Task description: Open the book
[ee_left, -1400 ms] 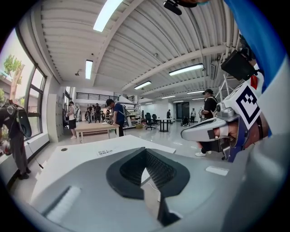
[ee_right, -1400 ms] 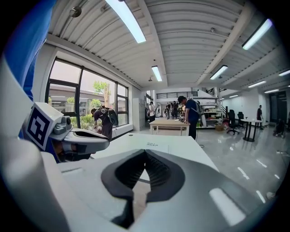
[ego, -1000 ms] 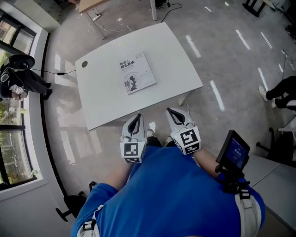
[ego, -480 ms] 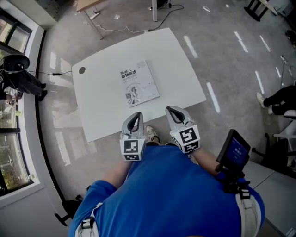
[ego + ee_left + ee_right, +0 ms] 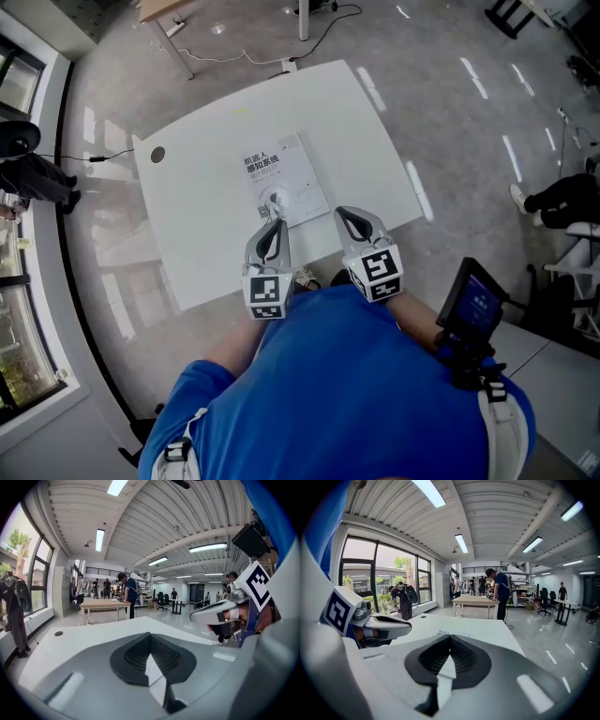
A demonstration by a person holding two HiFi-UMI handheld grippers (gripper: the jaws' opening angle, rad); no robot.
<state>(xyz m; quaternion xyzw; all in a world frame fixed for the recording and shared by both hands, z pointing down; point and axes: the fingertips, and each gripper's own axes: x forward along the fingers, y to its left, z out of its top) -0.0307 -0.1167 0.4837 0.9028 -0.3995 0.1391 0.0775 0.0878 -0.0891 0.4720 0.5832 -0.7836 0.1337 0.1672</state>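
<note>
Closer to the book (image 5: 281, 178) than 1 second back: both claws advanced over the near edge of the bench (image 5: 197, 244), left claw (image 5: 273, 232) almost at the book's near edge, right claw (image 5: 348, 220) just beside its near right corner.

Head view: lying flat and closed, cover up, mid-bench, untouched.

Left gripper view: jaws together with nothing between them, bare bench ahead.

Right gripper view: likewise closed and empty, a printed strip of the book just past the tips.

Probably a thin paperback: light, floppy, smooth-covered, likely to slide on the slick bench. Best to pin it near the spine, probably on the left, with 1 claw and lift the cover's free right edge with the other.
</note>
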